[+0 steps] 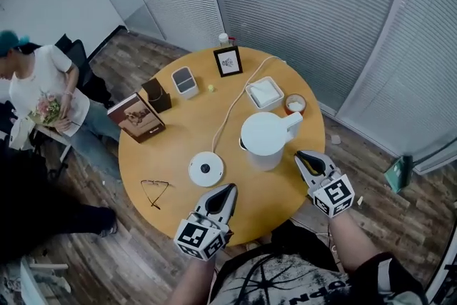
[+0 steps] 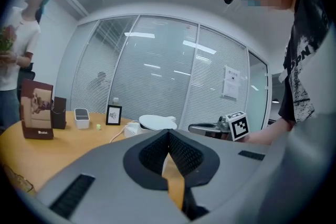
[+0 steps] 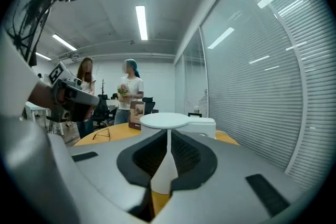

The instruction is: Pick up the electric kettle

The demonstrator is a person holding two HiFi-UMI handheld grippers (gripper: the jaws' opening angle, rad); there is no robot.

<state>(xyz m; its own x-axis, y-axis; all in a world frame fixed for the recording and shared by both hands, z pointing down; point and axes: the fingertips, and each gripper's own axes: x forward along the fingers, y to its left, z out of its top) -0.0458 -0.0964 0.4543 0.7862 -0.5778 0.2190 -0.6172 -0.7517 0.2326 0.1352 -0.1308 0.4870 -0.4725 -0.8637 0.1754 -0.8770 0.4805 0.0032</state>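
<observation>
The white electric kettle (image 1: pixel 263 138) stands on the round wooden table (image 1: pixel 178 139), right of centre, off its round white base (image 1: pixel 206 169); its handle (image 1: pixel 291 123) points right. My right gripper (image 1: pixel 300 154) hovers just right of the kettle near the table's front edge, jaws shut with nothing between them. In the right gripper view the kettle (image 3: pixel 164 121) is straight ahead past the right gripper (image 3: pixel 168 132). My left gripper (image 1: pixel 230 188) is at the front edge below the base, shut and empty. In the left gripper view the kettle's lid (image 2: pixel 157 122) shows beyond the left gripper (image 2: pixel 169 134).
Eyeglasses (image 1: pixel 155 191) lie front left. A book (image 1: pixel 136 117), a brown holder (image 1: pixel 156 94), a white box (image 1: pixel 185 81), a photo frame (image 1: pixel 228 61), a square white box (image 1: pixel 264 93) and a red cup (image 1: pixel 294 105) ring the far side. A white cable (image 1: pixel 228 111) crosses the middle. A person (image 1: pixel 43 93) sits left.
</observation>
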